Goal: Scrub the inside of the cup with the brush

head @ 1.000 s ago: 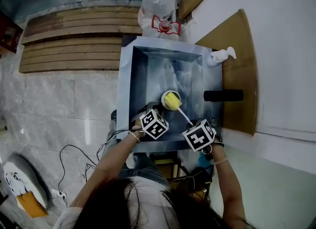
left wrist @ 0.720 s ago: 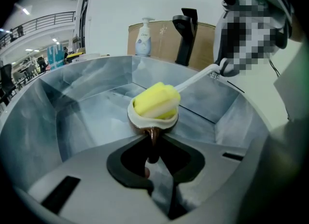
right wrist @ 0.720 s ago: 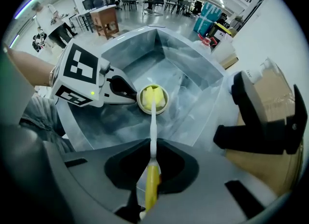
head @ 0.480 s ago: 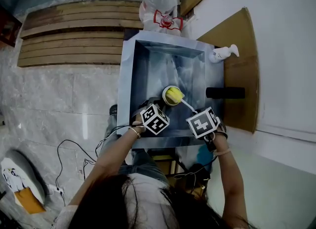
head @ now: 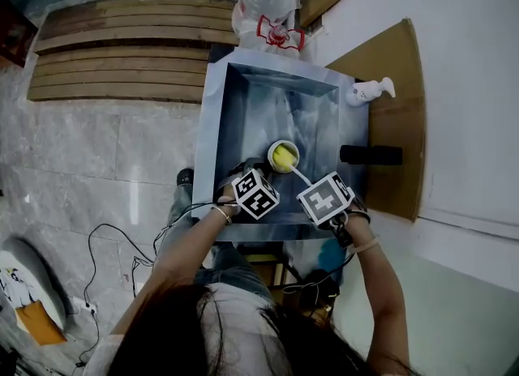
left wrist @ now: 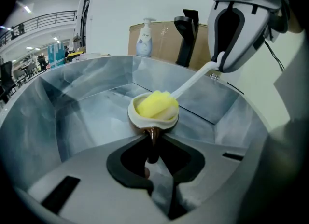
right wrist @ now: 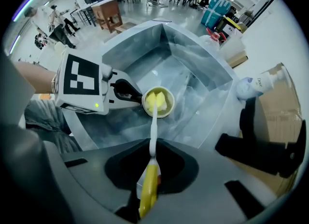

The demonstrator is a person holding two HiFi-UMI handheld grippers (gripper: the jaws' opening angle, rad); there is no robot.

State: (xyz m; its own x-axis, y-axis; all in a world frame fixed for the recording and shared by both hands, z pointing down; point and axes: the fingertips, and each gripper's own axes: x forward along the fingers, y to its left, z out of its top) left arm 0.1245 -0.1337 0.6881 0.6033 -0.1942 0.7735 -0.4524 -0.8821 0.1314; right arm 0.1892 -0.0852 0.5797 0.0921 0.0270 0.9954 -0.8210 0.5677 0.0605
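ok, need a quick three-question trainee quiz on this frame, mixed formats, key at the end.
1. True or false: the sponge head of the brush sits inside the cup.
2. The left tool grips: A) the cup, B) the soap bottle, C) the sink rim.
3. Fill in: the right tool holds the brush by its ____.
Key: 1 true; 2 A; 3 handle.

Sink basin (head: 268, 111) far half free; cup (left wrist: 153, 123), black tap (head: 369, 155) crowd near right.
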